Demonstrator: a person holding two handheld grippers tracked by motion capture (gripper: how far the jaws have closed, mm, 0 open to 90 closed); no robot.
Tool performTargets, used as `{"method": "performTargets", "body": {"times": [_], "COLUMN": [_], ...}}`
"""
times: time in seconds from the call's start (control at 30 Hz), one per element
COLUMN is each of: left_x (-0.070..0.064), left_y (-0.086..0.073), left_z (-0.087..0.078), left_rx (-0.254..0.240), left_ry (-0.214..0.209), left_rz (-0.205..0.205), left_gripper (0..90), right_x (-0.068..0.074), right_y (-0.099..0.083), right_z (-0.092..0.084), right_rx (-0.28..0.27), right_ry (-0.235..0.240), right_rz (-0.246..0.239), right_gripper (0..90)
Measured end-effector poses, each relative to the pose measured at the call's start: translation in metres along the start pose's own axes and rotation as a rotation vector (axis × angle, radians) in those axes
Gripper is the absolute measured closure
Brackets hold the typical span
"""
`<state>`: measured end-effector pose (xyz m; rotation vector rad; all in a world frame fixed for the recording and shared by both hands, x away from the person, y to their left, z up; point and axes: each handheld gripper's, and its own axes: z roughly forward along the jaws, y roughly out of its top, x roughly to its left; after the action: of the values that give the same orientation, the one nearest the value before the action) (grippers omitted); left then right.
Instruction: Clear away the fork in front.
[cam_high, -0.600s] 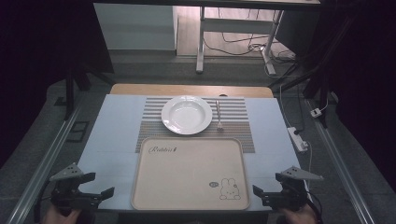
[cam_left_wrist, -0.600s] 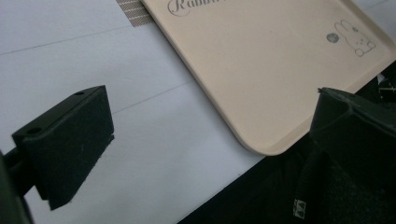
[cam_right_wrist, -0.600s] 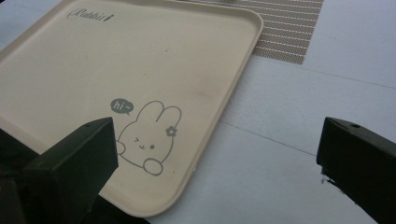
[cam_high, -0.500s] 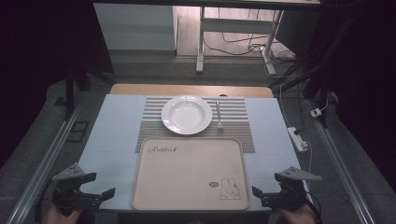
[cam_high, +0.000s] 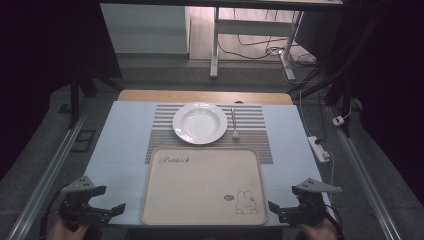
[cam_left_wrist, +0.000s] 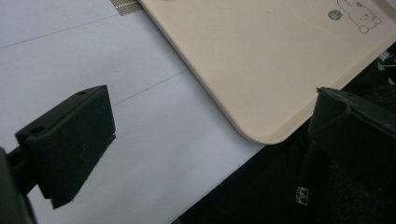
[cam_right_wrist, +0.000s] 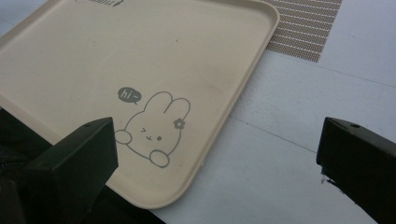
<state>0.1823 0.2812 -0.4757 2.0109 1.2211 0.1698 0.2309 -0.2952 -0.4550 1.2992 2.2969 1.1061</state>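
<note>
Power strip (cam_high: 319, 148) beside table (cam_high: 120, 145)

Pale blue surface (cam_high: 122, 145). Striped placemat (cam_high: 255, 125) at far-edge middle. Beige tray (cam_high: 200, 187) at near-edge middle, its far rim overlapping placemat's near edge.
</note>
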Motion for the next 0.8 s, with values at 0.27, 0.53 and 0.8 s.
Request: {"method": "performTargets", "body": {"times": [0.27, 0.53, 0.8], "left_x": [-0.0014, -0.0016, -0.0014], "left_y": [0.0014, 0.0021, 0.0020], "left_z": [0.0020, 0.0028, 0.0028], "left_rx": [0.019, 0.024, 0.024], "left_ry": [0.011, 0.014, 0.012], "left_rz": [0.006, 0.009, 0.007], "left_gripper": [0.8, 0.8, 1.0], "right_x": [0.0016, 0.0051, 0.0075], "right_y": [0.0005, 0.0016, 0.0050], "right_z": [0.0012, 0.0014, 0.0048], "right_rx": [0.013, -0.001, -0.021], "right_ry": [-0.028, -0.050, -0.043], "right_rz": [-0.012, -0.047, -0.095], "right_gripper": [0.0, 0.0, 0.0]}}
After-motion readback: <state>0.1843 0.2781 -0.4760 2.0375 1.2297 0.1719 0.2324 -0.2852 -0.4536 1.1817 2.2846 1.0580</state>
